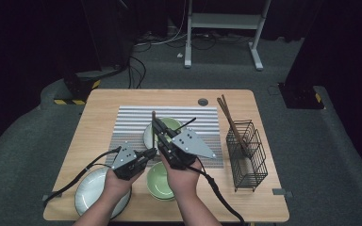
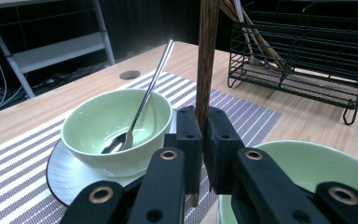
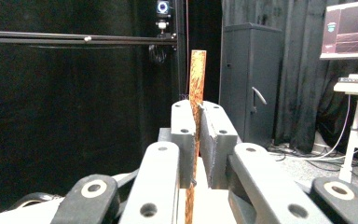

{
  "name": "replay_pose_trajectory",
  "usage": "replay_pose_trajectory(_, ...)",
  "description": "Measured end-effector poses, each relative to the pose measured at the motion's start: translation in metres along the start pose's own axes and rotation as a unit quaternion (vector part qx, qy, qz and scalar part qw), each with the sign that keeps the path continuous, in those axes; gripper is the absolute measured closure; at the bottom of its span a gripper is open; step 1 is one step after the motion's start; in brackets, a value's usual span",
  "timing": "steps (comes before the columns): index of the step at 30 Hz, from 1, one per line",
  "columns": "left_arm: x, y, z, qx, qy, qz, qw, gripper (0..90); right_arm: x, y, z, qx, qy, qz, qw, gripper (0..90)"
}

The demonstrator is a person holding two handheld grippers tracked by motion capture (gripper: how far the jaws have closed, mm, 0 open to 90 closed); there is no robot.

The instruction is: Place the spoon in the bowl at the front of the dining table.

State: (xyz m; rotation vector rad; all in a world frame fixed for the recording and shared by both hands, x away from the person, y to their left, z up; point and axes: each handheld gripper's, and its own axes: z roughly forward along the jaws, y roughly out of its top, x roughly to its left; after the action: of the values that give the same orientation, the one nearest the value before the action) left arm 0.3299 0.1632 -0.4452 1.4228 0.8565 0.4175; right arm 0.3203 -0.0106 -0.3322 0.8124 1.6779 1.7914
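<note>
A single wooden chopstick (image 2: 208, 60) is pinched by both grippers at once: the left hand-held gripper (image 2: 201, 133) is pressed onto its lower part, the right hand-held gripper (image 3: 197, 135) onto it higher up. It is held upright just in front of the green bowl (image 1: 168, 126) with the spoon (image 2: 142, 100), above the desk (image 1: 99, 117). A hand-over seems to be in hand; next, one grip probably has to be released while the other is kept firm.

Bowls (image 1: 161, 181) crowd the grippers (bare wood (image 1: 101, 117) lies leftward).
</note>
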Motion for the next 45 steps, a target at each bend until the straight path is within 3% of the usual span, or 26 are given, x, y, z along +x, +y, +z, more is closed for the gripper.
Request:
replay_pose_trajectory(2, 0.0, 0.001, -0.001, 0.002, 0.0, -0.002, 1.0, 84.9, 0.0, 0.0, 0.0, 0.001, -0.006, -0.005, 1.0, 82.1)
replay_pose_trajectory(4, 0.0, 0.002, -0.002, -0.002, -0.001, -0.008, 1.0, 84.9, 0.001, -0.001, 0.002, 0.007, -0.014, -0.012, 0.9998, 75.4)
replay_pose_trajectory(20, -0.004, 0.005, -0.015, -0.012, -0.006, -0.012, 0.9998, 84.9, -0.001, -0.006, 0.008, 0.019, -0.044, -0.031, 0.9983, 68.1)
replay_pose_trajectory(31, -0.005, 0.005, -0.024, -0.022, -0.013, -0.025, 0.9994, 84.9, -0.016, -0.015, 0.011, 0.03, -0.066, -0.024, 0.9971, 65.4)
replay_pose_trajectory(45, -0.009, 0.006, -0.039, -0.041, -0.019, -0.043, 0.998, 84.7, -0.021, -0.021, 0.012, 0.031, -0.078, -0.026, 0.9961, 59.6)
